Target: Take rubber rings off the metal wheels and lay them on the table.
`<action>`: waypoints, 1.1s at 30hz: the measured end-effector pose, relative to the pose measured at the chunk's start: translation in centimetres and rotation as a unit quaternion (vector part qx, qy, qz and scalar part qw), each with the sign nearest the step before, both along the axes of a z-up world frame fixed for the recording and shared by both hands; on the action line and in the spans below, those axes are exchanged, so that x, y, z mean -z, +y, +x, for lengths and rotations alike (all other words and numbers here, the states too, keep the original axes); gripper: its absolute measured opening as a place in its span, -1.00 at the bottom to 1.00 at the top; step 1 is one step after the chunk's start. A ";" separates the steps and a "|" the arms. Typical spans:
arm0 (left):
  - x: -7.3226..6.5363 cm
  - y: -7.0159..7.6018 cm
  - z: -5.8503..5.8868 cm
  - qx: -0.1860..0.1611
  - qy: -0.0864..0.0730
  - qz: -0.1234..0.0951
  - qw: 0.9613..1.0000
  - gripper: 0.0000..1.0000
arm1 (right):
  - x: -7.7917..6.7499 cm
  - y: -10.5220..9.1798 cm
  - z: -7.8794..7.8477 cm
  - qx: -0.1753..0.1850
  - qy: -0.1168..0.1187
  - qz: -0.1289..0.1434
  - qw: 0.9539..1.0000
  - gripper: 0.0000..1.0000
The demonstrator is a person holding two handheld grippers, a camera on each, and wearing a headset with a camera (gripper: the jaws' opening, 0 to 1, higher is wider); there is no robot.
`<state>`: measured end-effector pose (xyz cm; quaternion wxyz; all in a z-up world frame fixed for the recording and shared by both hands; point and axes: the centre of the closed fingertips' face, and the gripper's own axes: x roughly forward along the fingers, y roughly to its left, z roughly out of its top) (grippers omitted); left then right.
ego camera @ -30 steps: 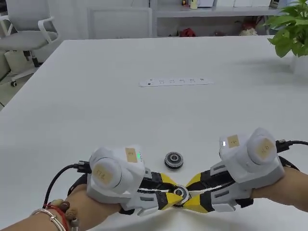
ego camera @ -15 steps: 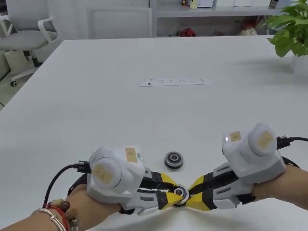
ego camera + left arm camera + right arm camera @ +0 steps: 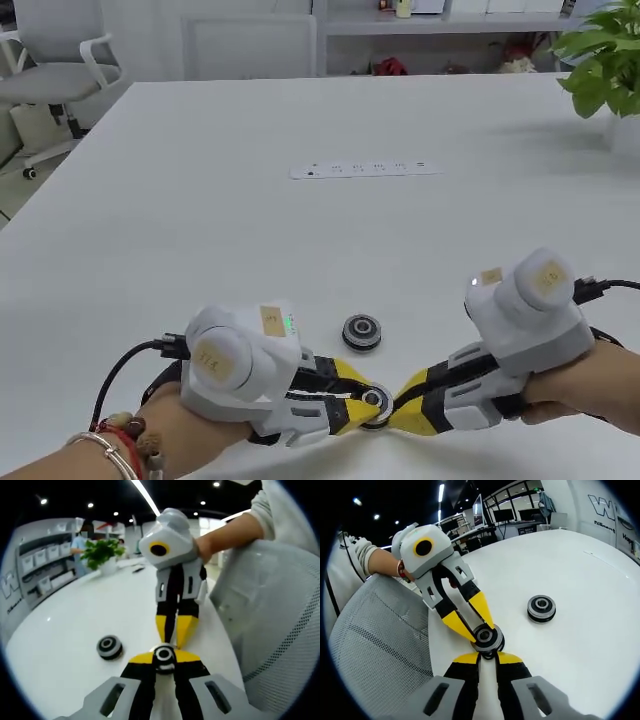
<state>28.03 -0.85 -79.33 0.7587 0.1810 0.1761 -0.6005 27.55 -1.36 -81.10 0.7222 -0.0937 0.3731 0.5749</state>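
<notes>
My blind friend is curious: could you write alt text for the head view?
The left tool and right tool meet tip to tip, both closed on a small metal wheel; a second wheel lies just behind on the white table.

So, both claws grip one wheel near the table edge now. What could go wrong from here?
1. The held wheel sits between the left claw and right claw, close to the near edge of the table; if either grip slips, it may drop off.
2. If the rubber ring releases suddenly, a claw could jerk into the second wheel lying close by.
</notes>
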 end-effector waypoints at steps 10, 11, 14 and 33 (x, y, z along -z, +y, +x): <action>0.0 0.0 0.0 0.000 0.000 0.000 1.000 -0.72 | 0.3 0.0 0.1 -0.004 -0.011 -0.014 1.000 -0.99; 0.0 0.0 0.0 0.000 0.000 0.000 1.000 -0.72 | 0.4 0.0 0.2 -0.005 -0.013 -0.017 1.000 -0.99; 0.0 0.0 0.0 0.000 0.000 0.000 1.000 -0.72 | 0.5 0.0 0.2 -0.013 -0.027 -0.028 0.999 -0.99; 0.0 0.1 0.2 -0.008 0.007 -0.006 1.000 -0.72 | 0.5 0.1 0.5 -0.007 -0.038 -0.049 0.998 -1.00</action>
